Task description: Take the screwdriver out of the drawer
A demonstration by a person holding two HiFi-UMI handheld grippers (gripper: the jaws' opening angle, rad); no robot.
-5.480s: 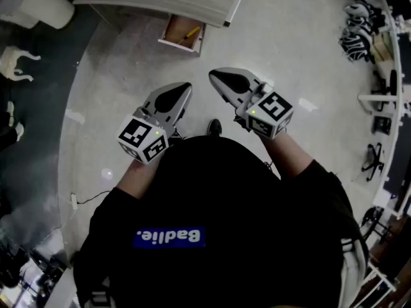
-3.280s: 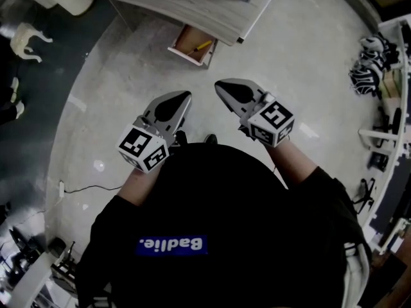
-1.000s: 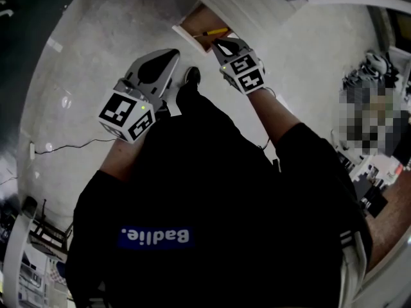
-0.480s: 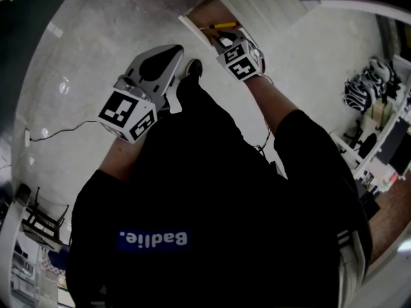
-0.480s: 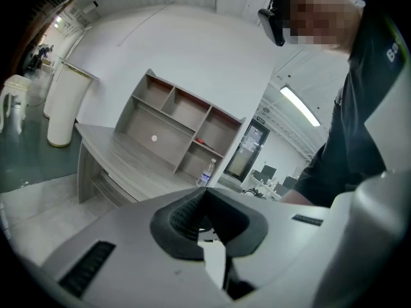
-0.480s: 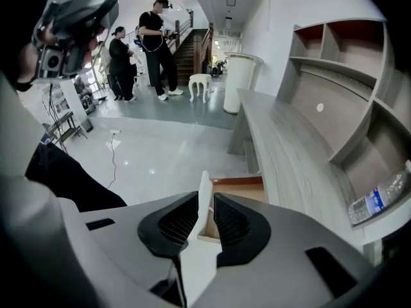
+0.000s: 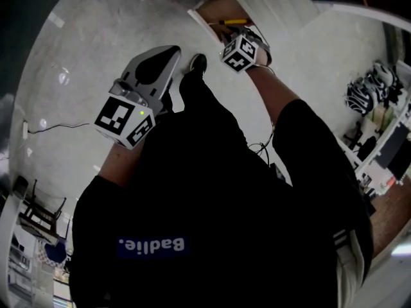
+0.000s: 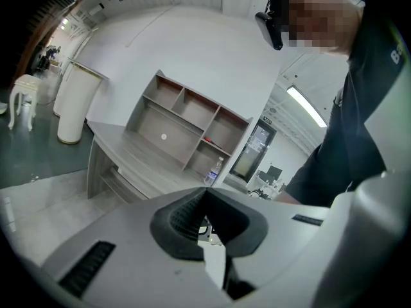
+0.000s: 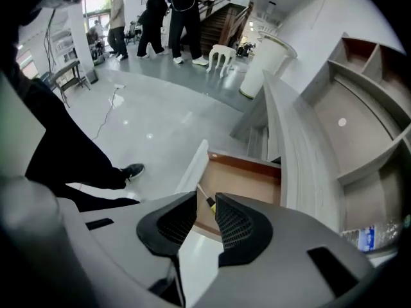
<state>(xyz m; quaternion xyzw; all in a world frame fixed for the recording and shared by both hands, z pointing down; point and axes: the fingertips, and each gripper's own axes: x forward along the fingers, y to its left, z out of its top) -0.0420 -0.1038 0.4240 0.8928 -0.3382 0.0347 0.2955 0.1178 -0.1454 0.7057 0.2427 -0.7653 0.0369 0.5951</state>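
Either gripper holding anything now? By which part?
Nothing is held. The right gripper is open above the open drawer, with the screwdriver lying in line with its gap, ungripped. The left gripper is shut on nothing.

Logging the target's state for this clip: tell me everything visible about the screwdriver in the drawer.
The screwdriver is slim, with a yellow handle, a dark band and a pale shaft. It lies flat on the floor of the open wooden drawer, near the front wall and slanted to it. Nothing grips it: the right gripper has its jaws apart, and the tool shows through their gap.
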